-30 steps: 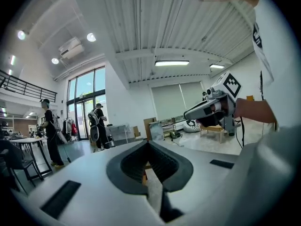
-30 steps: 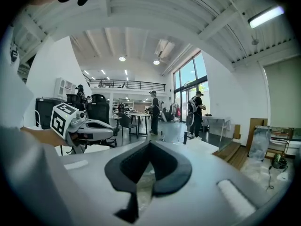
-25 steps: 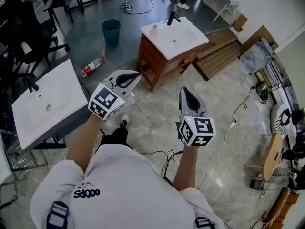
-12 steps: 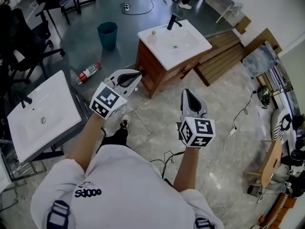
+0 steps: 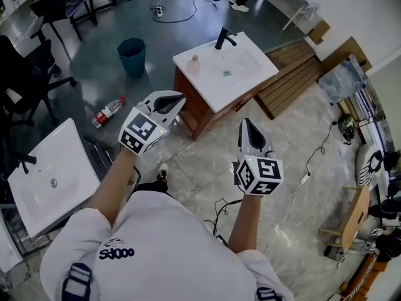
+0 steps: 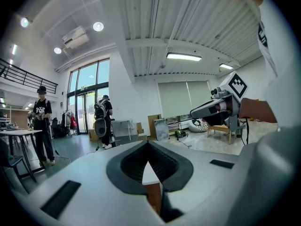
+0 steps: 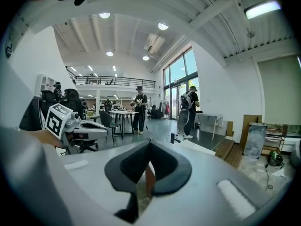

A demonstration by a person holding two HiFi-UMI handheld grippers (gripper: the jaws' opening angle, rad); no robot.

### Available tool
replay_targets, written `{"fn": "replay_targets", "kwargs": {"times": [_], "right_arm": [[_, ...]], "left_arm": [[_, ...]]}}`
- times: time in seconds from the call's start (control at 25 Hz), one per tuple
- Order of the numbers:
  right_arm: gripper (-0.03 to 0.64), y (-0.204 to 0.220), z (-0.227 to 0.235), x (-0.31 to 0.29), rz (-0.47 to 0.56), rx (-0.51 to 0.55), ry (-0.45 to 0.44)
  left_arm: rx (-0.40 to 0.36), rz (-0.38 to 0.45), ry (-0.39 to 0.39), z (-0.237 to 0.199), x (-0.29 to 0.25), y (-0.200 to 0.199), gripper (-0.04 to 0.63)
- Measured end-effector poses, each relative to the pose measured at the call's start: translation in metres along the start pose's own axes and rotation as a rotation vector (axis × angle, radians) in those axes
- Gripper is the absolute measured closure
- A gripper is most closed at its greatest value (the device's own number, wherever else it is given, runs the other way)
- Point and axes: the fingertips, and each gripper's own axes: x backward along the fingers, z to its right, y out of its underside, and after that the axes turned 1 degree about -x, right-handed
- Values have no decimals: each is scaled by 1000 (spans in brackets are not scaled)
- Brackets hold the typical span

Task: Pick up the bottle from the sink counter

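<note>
A person in a white shirt (image 5: 156, 249) is facing a white sink counter on a brown wooden cabinet (image 5: 216, 91), holding a two-jaw tool in each hand. The left gripper (image 5: 176, 99) and the right gripper (image 5: 245, 124) are both pinched together with nothing between the jaws. A small pale bottle with a pink cap (image 5: 195, 63) is standing upright on the counter's near-left corner, well apart from both grippers (a black tap (image 5: 223, 38) is rising at the far edge). Grey tiled floor (image 5: 207, 162) is lying between the person and the cabinet, with a black cable (image 5: 219, 207) trailing by the feet. Two white basins are showing, the second white basin on a stand (image 5: 44, 168) at the left; two bottles, counting a clear plastic bottle with a red label (image 5: 108, 110) lying on the floor; one teal bin (image 5: 131, 55); one stack of wooden planks (image 5: 294, 64).
</note>
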Motion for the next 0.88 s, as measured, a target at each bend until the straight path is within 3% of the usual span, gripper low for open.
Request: {"fn": "replay_targets", "kwargs": {"times": [0.88], "right_arm": [[607, 5, 51, -127, -99, -33, 76]], "left_arm": [[64, -39, 14, -130, -125, 45, 597]]}}
